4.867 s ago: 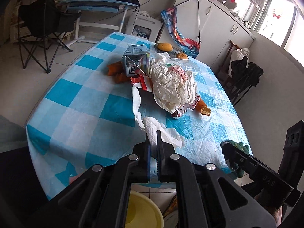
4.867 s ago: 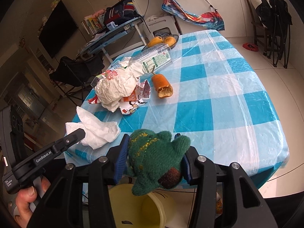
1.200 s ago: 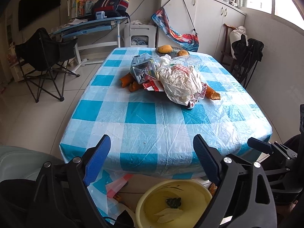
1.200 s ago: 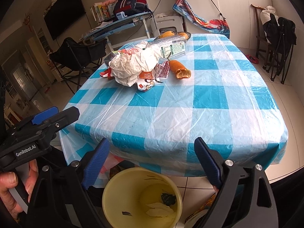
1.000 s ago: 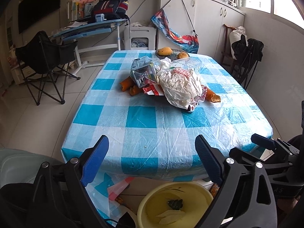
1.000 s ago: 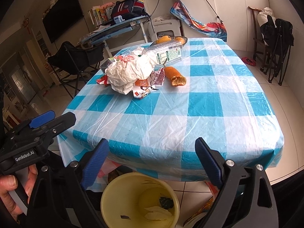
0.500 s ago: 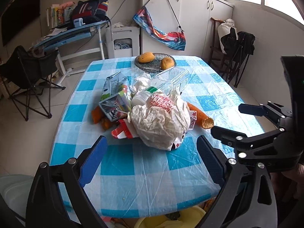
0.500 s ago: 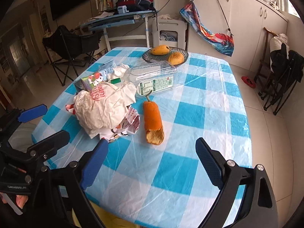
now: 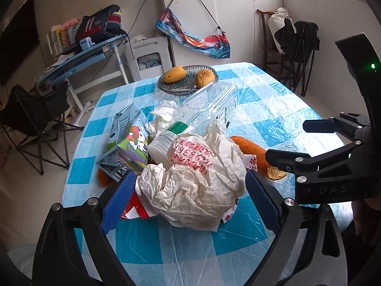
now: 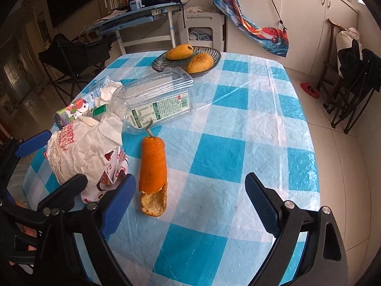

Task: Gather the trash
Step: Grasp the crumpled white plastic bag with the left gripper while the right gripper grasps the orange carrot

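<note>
Left gripper (image 9: 188,200): jaws spread wide, holding nothing, straddling the paper wad (image 9: 195,178) at centre frame without visible contact. Right gripper (image 10: 188,202): jaws equally wide and empty, with the peel (image 10: 152,174) lying between them, nearer the left pad.

Risks, as judged:
- The wad is loose and bulky. Closing on it could catch the printed wrapper (image 9: 140,211) beneath, or nudge the carton (image 9: 126,147) at centre left and the bottle (image 9: 204,112) behind it.
- The peel is thin and lies flat on the slick tablecloth (image 10: 238,124); the pads may slide over it or pinch the plastic cover.
- The two grippers work close together and could collide.

Condition of trash: wad white, crumpled, red print on top; peel orange, curled, ragged pale end nearest the right wrist camera. All of it lies heaped at table centre; the fruit dish (image 10: 157,63), upper centre, stands apart.
</note>
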A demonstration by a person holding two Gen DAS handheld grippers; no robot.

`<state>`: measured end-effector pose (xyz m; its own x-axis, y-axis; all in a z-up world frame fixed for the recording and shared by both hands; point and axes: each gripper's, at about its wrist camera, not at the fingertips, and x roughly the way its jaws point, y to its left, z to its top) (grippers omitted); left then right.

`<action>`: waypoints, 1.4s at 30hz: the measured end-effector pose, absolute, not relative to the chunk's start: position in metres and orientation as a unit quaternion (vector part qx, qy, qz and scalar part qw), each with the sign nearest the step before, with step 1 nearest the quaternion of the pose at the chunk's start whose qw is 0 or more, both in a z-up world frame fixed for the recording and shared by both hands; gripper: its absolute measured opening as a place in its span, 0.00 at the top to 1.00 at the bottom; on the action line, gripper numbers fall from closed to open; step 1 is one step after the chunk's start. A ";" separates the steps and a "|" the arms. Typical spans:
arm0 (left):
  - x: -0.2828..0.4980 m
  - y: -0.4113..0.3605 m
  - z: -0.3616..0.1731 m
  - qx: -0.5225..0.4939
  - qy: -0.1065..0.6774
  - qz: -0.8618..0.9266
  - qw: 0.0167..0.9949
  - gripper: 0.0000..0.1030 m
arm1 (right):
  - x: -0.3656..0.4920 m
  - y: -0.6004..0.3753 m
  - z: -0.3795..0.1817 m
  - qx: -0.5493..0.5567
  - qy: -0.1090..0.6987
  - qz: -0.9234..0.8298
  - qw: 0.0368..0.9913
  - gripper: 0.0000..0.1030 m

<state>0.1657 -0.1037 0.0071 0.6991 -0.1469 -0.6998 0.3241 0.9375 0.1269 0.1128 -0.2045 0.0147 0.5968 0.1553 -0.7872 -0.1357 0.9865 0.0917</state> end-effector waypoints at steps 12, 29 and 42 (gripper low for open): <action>0.167 -0.074 0.017 0.031 0.381 -0.185 0.905 0.59 | 0.127 -0.194 0.000 0.038 0.463 0.115 0.878 0.37; 0.137 -0.020 0.035 -0.033 0.361 -0.163 0.918 0.62 | 0.115 -0.178 0.001 0.016 0.448 0.116 0.886 0.78; 0.113 0.007 0.045 -0.072 0.345 -0.143 0.925 0.62 | 0.088 -0.204 0.014 0.094 0.435 0.116 0.888 0.78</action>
<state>0.1126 0.0070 0.0447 0.7210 -0.3153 -0.6171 0.2152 0.9484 -0.2330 0.0878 -0.2040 0.0141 0.5954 0.2878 -0.7501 -0.1251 0.9555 0.2673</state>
